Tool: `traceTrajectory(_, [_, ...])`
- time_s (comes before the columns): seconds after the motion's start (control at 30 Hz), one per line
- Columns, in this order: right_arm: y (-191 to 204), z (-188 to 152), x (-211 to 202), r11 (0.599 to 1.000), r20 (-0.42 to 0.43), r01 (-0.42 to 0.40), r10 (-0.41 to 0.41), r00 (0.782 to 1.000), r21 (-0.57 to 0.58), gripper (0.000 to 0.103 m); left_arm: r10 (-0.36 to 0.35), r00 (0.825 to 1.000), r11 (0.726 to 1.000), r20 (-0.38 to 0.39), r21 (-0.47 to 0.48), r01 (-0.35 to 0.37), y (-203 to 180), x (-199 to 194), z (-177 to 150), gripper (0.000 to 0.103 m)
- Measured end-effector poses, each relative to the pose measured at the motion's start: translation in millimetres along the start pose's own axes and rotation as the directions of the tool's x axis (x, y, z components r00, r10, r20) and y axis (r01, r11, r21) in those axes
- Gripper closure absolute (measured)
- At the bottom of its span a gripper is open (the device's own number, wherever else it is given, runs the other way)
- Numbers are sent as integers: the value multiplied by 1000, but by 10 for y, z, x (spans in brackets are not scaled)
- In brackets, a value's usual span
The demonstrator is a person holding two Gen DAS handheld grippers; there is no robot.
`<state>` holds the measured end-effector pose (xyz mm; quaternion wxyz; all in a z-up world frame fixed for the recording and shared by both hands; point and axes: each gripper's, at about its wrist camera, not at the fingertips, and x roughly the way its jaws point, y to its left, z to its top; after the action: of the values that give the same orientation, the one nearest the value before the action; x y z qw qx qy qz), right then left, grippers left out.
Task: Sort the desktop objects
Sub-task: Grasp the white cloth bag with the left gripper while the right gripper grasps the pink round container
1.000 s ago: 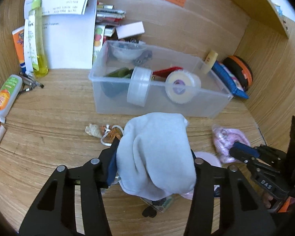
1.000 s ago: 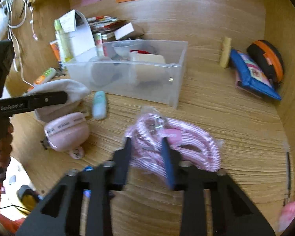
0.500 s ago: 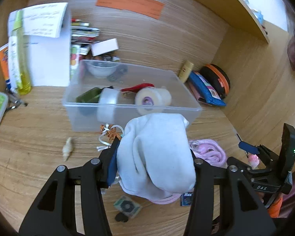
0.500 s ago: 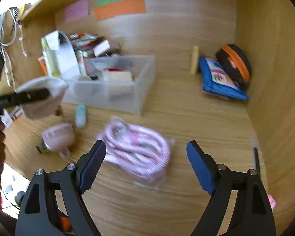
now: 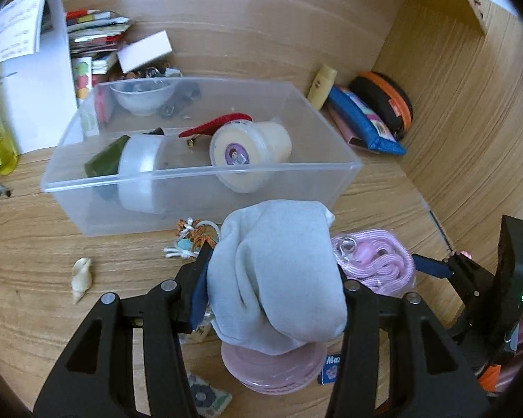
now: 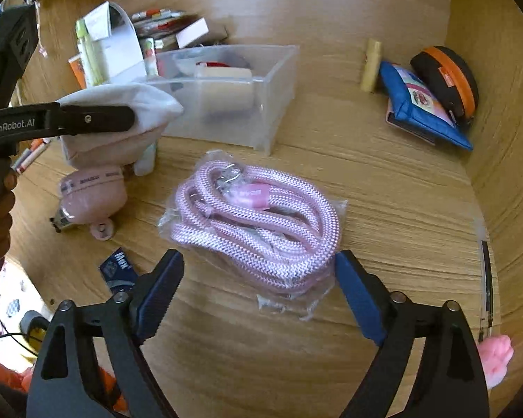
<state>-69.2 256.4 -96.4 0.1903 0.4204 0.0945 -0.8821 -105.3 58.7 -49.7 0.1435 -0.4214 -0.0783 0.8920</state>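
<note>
Pink braided rope in crinkly plastic bag [image 6: 258,223] lies before clear plastic bin [image 6: 261,104]; soft, slippery, best taken mid-coil. Right gripper [image 6: 258,292] spread; left gripper [image 5: 272,278] pinching grey cloth bundle [image 5: 279,271].

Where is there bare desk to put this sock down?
Bare wood lies right of the rope, between it and the blue pouch, and left of the bin around the shell. Under the sock in the left gripper it is crowded: pink case, cards. The right gripper stands open at the rope.
</note>
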Motion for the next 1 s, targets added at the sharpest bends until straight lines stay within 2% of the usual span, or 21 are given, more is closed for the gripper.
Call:
traceTrajectory(0.13, [31, 54, 102, 999, -35, 30, -31, 999, -20, 11, -3, 1000, 1000, -3, -7, 3, 30, 26, 37, 54])
traceTrajectory(0.23, [36, 94, 20, 998, -8, 51, -52, 999, -23, 11, -15, 999, 999, 30, -40, 16, 108, -91, 44, 54])
traceTrajectory(0.3, [52, 105, -145, 1000, 52, 9, -8, 999, -18, 11, -10, 997, 998, 73, -53, 14, 165, -246, 46, 59])
traceTrajectory(0.37, [95, 116, -320, 998, 109, -53, 56, 992, -32, 11, -4, 993, 998, 114, -63, 12, 213, -414, 55, 59])
traceTrajectory(0.5, [305, 207, -420, 985, 142, -162, 170, 975, -67, 11, 12, 984, 998, 175, -66, -1, 296, -707, 23, 59])
traceTrajectory(0.6, [574, 283, -311, 961, 120, -254, 267, 956, -111, 12, 31, 987, 997, 160, -69, -20, 349, -728, -45, 59])
traceTrajectory(0.73, [880, 313, -149, 939, 72, -299, 315, 946, -172, 14, 20, 990, 996, 140, -89, -8, 447, -751, -151, 59])
traceTrajectory(0.83, [1007, 346, 10, 924, 22, -339, 348, 937, -176, 22, 23, 989, 995, 145, -102, -8, 533, -819, -216, 59])
traceTrajectory(0.93, [1019, 363, 154, 924, -23, -349, 350, 936, -157, 28, 16, 990, 993, 137, -120, 0, 614, -855, -254, 52])
traceTrajectory(1.0, [1007, 373, 256, 918, -50, -376, 373, 927, -123, 34, 7, 991, 992, 133, -126, 10, 626, -860, -270, 50])
